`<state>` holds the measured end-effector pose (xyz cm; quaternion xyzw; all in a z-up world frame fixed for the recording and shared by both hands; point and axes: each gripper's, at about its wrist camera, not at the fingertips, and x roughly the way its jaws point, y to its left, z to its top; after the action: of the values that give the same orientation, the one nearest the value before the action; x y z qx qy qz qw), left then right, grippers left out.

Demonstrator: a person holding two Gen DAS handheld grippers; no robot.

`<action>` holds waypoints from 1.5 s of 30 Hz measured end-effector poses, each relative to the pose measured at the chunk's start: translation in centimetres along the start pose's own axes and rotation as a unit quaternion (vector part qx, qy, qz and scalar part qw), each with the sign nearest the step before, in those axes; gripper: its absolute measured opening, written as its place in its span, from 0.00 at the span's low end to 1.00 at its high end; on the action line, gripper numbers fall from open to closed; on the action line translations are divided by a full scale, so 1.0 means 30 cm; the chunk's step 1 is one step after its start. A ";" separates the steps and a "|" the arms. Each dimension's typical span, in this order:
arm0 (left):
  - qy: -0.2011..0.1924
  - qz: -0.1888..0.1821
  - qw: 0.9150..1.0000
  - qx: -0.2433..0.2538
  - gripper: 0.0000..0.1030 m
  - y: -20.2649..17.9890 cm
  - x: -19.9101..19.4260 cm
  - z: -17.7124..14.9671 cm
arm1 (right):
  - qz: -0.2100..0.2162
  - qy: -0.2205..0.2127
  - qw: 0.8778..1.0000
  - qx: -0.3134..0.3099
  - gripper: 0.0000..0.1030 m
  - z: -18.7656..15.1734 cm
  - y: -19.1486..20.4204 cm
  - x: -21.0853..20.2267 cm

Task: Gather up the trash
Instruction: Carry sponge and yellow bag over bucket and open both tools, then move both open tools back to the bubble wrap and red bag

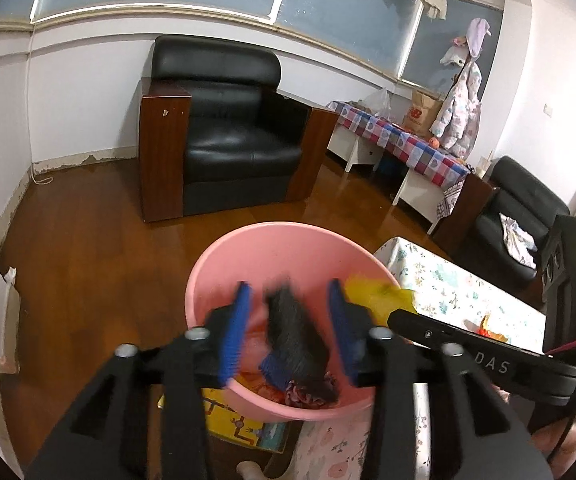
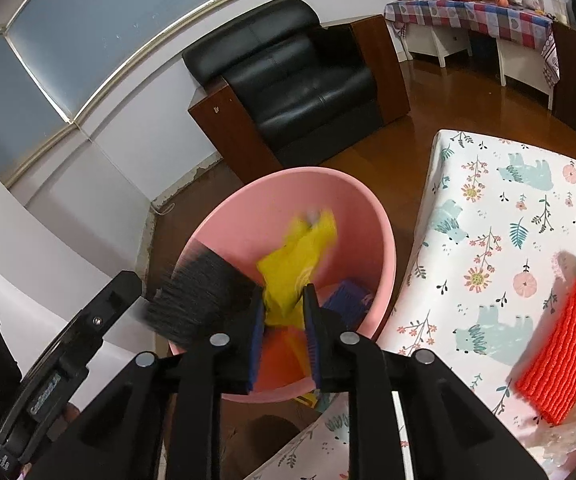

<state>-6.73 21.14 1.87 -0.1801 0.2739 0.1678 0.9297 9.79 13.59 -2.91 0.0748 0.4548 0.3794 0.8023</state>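
A pink bin stands on the floor beside the table. My left gripper hangs over it, open, with a blurred dark furry piece loose between its blue pads and touching neither. Over the same pink bin my right gripper stands narrowly open, and a blurred yellow scrap sits in the gap and sticks out past the tips. The dark furry piece shows to its left. Blue, orange and patterned trash lies in the bin's bottom.
A table with a floral cloth is right of the bin and carries a red knitted piece and crinkled clear plastic. A black armchair stands behind on the wooden floor. A checked side table is at the far right.
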 end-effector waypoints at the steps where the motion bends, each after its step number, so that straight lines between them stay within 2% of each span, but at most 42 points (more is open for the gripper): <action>1: 0.000 -0.002 1.000 -0.002 0.46 -0.001 -0.001 0.000 | 0.001 -0.001 1.000 0.000 0.23 0.001 -0.001 -0.001; 2: 0.001 -0.004 1.000 -0.003 0.46 0.000 -0.001 0.000 | 0.001 -0.001 1.000 0.000 0.29 -0.001 -0.003 -0.007; 4: 0.002 -0.004 1.000 -0.004 0.46 0.000 -0.002 0.002 | 0.003 -0.007 1.000 0.001 0.34 -0.003 -0.005 -0.018; 17: 0.009 -0.001 1.000 0.021 0.46 -0.062 -0.019 -0.015 | -0.003 -0.040 0.999 -0.028 0.50 -0.054 -0.008 -0.160; 25: 0.013 -0.007 0.999 0.046 0.46 -0.119 -0.035 -0.033 | -0.019 -0.069 0.997 -0.039 0.56 -0.096 -0.023 -0.278; 32: 0.010 -0.012 0.998 0.066 0.46 -0.179 -0.062 -0.052 | -0.024 -0.098 0.994 -0.034 0.56 -0.135 -0.058 -0.397; 37: 0.014 -0.025 0.997 0.077 0.46 -0.215 -0.064 -0.064 | -0.071 -0.125 0.989 -0.044 0.56 -0.198 -0.119 -0.511; 45: 0.034 -0.051 0.993 0.099 0.46 -0.316 -0.025 -0.105 | -0.133 -0.151 0.979 -0.015 0.56 -0.302 -0.295 -0.681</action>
<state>-4.84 11.31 2.11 -0.1066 0.3113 0.0860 0.9404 1.34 -8.48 1.51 0.0580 0.3285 0.2599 0.9062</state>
